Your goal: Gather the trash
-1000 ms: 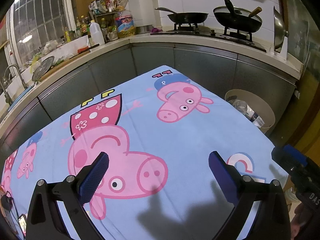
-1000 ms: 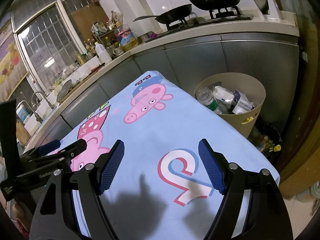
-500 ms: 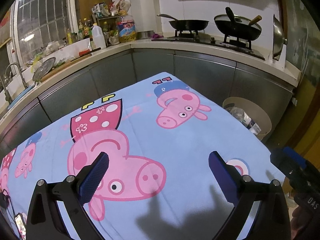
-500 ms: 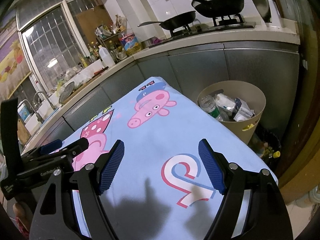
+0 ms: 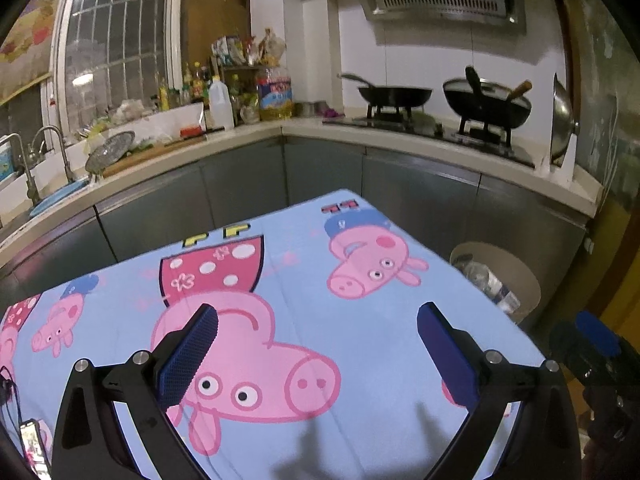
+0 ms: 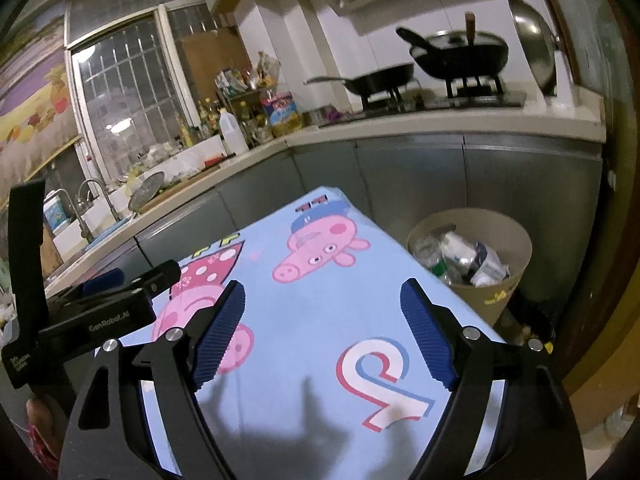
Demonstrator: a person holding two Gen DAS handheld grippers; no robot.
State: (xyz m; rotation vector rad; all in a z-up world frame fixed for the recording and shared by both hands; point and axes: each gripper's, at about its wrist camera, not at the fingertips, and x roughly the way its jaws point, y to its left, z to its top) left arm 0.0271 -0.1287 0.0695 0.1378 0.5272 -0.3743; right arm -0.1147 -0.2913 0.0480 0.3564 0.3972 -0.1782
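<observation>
A tan waste bin point(image 6: 494, 300) stands on the floor past the table's right edge, filled with bottles and wrappers point(image 6: 464, 258); the left wrist view shows the bin point(image 5: 524, 284) too. The table carries a blue cartoon-pig cloth point(image 5: 304, 276), and I see no loose trash on it. My left gripper point(image 5: 316, 312) hovers open over the cloth with nothing between its blue pads. My right gripper point(image 6: 323, 286) hovers beside it nearer the bin, its jaws opening and empty. Each gripper shows in the other's view: the left gripper point(image 6: 112, 300) and the right gripper point(image 5: 596, 344).
Grey cabinets and a pale counter point(image 5: 400, 136) wrap around behind the table, with two black pans point(image 5: 486, 108) on the stove, bottles point(image 5: 220, 106) in the corner and a sink point(image 5: 48, 196) at left. A phone point(image 5: 30, 442) lies at the cloth's near-left edge. A dark bag point(image 6: 534, 314) sits beside the bin.
Both grippers have risen and tipped upward, so the table sits lower in both views and more wall and range hood shows. The right jaws stand slightly wider.
</observation>
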